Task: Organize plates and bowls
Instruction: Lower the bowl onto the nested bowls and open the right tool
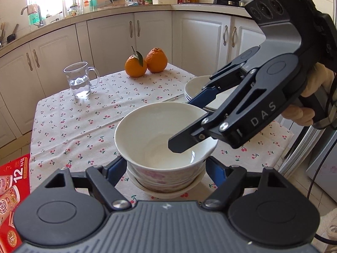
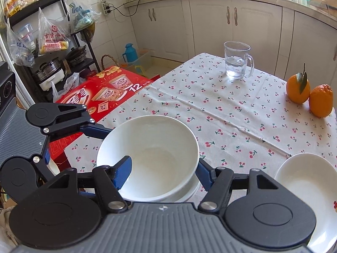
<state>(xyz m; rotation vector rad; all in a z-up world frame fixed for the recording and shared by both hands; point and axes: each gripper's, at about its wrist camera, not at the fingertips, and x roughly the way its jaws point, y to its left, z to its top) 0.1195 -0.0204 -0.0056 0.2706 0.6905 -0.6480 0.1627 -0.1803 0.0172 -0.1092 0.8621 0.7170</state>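
A white bowl (image 1: 155, 130) with a pink flower pattern outside sits on top of a stack of bowls (image 1: 166, 187) on the cherry-print tablecloth. My left gripper (image 1: 166, 166) is open, its blue pads on either side of the stack below the top bowl. My right gripper (image 1: 189, 124) reaches in from the right: one finger is inside the bowl, the other outside its rim. In the right wrist view the same bowl (image 2: 151, 158) sits between my right gripper's fingers (image 2: 124, 171), which straddle its wall with a wide gap. A stack of white plates (image 1: 198, 86) lies behind; it also shows at lower right (image 2: 305, 181).
A glass mug with water (image 1: 81, 80) and two oranges (image 1: 145, 63) stand farther back on the table (image 1: 69, 126). A red gift box (image 1: 12, 181) sits beside the table's left edge. Kitchen cabinets (image 1: 151, 33) run behind, a shelf rack (image 2: 48, 48) stands off to the side.
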